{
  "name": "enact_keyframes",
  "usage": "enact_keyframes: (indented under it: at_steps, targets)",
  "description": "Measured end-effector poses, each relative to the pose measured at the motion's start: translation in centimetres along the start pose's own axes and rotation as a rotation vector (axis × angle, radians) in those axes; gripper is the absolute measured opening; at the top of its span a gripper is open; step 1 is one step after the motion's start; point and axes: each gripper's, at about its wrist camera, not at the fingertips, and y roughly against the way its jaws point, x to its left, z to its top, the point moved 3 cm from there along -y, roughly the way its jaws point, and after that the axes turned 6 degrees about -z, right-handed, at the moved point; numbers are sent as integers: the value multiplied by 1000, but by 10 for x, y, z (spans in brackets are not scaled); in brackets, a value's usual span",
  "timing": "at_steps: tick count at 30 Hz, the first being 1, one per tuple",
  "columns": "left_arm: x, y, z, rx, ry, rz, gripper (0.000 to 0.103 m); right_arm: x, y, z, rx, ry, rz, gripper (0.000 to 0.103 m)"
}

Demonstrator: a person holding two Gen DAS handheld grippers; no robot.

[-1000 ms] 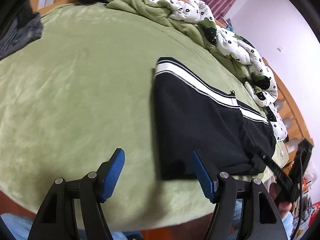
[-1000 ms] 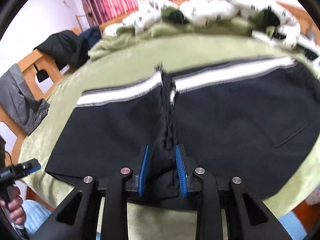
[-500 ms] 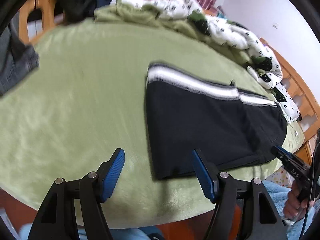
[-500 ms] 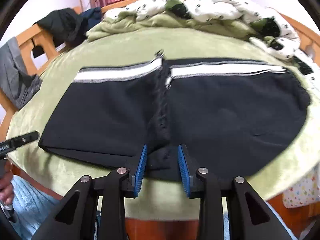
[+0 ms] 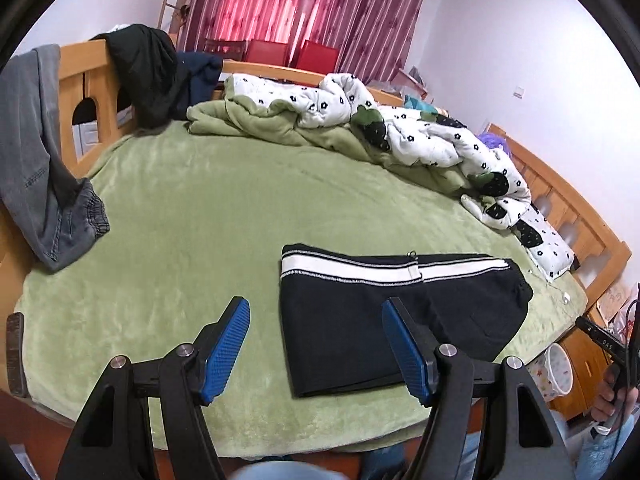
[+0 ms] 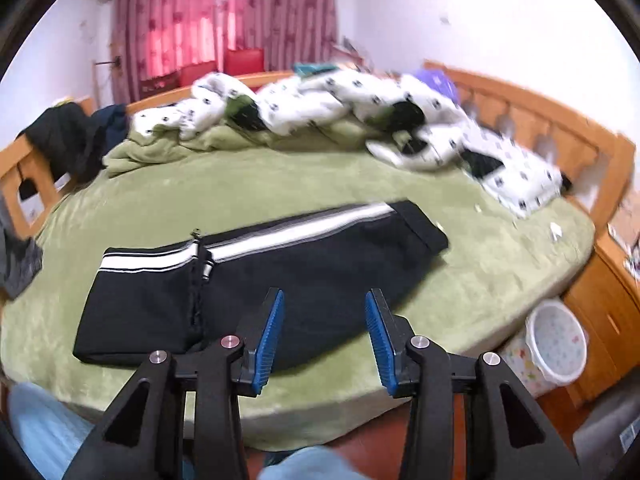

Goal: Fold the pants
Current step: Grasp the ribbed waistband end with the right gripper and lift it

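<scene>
Green bed; folded pants; red curtains behind.

Green bed under folded pants, quilt

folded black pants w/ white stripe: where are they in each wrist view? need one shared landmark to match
Left wrist: black pants lie lower centre-right on the green blanket, partly behind the right fingertip.
Right wrist: black pants span left to centre, just beyond both fingertips.
Shared landmark: white flower-print quilt heaped along the bed's far side.
</scene>
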Motion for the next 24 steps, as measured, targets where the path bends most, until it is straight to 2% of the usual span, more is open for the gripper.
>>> enact_keyframes:
  at_steps: [3, 6, 9, 11, 16, 20, 24]
  targets:
    - [-1, -6, 0, 4, 19, -19, 67, -23, -6, 6, 43, -57, 61, 44]
    - [4, -17, -1, -16, 30, 29, 67, -33, -19, 6, 43, -59, 42, 49]
    - [13, -39, -1, 25, 89, -29, 67, -40, -41, 3, 47, -75, 53, 55]
    - [20, -60, -2, 61, 133, -49, 67, -41, -61, 1, 51, -84, 58, 55]
    - [31, -111, -15, 119, 155, -5, 66, -48, -130, -3, 89, -116, 38, 57]
    - [47, -158, -25, 154, 185, -22, 65, -66, -194, -8, 137, -217, 19, 57]
    - [63, -205, -37, 211, 237, -60, 67, -81, -237, -12, 151, -308, 30, 57]
